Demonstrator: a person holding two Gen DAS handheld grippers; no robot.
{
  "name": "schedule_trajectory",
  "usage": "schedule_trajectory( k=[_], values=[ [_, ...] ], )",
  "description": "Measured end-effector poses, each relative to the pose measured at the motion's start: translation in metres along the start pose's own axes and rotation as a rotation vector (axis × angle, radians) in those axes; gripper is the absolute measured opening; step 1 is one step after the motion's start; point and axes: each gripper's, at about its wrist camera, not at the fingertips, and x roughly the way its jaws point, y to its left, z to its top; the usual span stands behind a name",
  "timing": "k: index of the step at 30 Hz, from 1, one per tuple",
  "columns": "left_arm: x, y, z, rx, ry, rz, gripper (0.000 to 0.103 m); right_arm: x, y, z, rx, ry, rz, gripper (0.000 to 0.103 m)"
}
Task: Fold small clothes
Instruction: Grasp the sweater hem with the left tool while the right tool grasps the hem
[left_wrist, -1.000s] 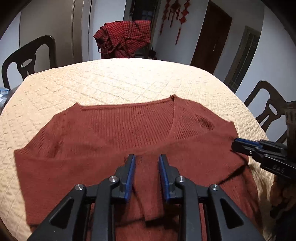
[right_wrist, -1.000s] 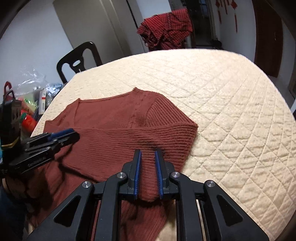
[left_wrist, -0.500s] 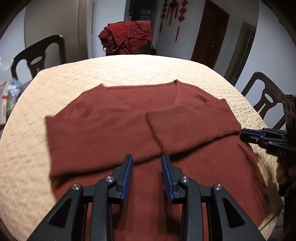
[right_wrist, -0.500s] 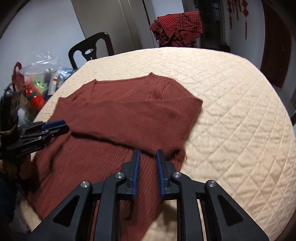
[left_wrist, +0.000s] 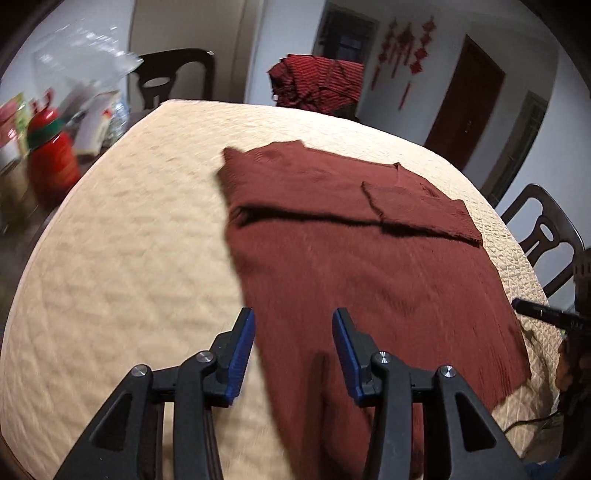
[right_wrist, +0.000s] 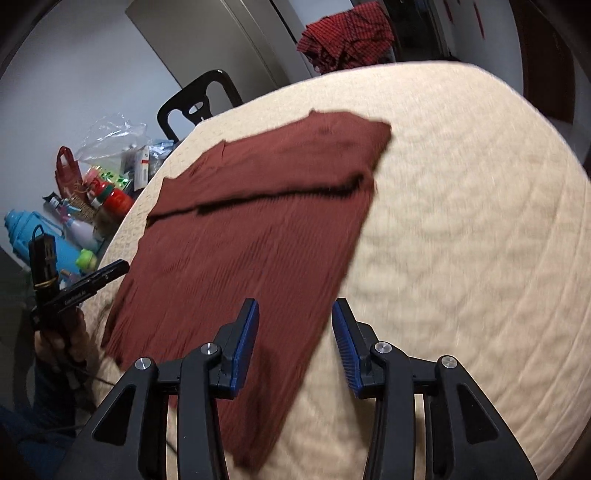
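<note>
The rust-brown sweater (left_wrist: 369, 266) lies flat on the quilted tabletop (left_wrist: 129, 258), both sleeves folded across its chest. It looks soft, light and limp, so it will sag and crease unless pinched at two hem corners together. Both the left tongs (left_wrist: 293, 343) and right tongs (right_wrist: 295, 336) have just been opening and stand released, each over a side edge near the hem, gripping nothing.

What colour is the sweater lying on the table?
The sweater is a dark rusty reddish-brown, plain with fine ribbing. It shows best in the right wrist view.
</note>
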Motion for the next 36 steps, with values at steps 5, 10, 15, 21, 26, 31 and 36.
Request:
schedule_trajectory(
  k=[5, 10, 15, 21, 26, 31, 36],
  values=[
    [-0.007, 0.003, -0.025, -0.027, 0.043, -0.016, 0.046, -0.007, 0.006, -0.022, 0.029, 0.005, 0.05, 0.042],
    [-0.015, -0.005, -0.039, -0.033, 0.041, -0.06, 0.046, -0.009, 0.015, -0.031, 0.033, 0.024, 0.075, 0.042],
    [-0.013, -0.012, -0.043, -0.006, 0.032, -0.028, 0.036, -0.008, 0.024, -0.035, 0.021, 0.021, 0.042, 0.042],
    [-0.015, -0.01, -0.041, -0.005, 0.028, -0.08, 0.009, -0.002, 0.026, -0.038, 0.015, 0.032, 0.052, 0.007],
    [-0.03, 0.022, -0.042, -0.098, -0.015, -0.111, 0.008, -0.037, -0.002, -0.04, 0.078, -0.047, 0.042, 0.007],
    [-0.019, 0.033, -0.054, -0.136, 0.012, -0.135, 0.008, -0.022, -0.008, -0.046, 0.086, 0.007, 0.029, 0.007],
    [-0.021, 0.032, -0.056, -0.155, 0.013, -0.152, 0.013, -0.022, -0.011, -0.044, 0.105, 0.016, 0.068, 0.012]
  ],
)
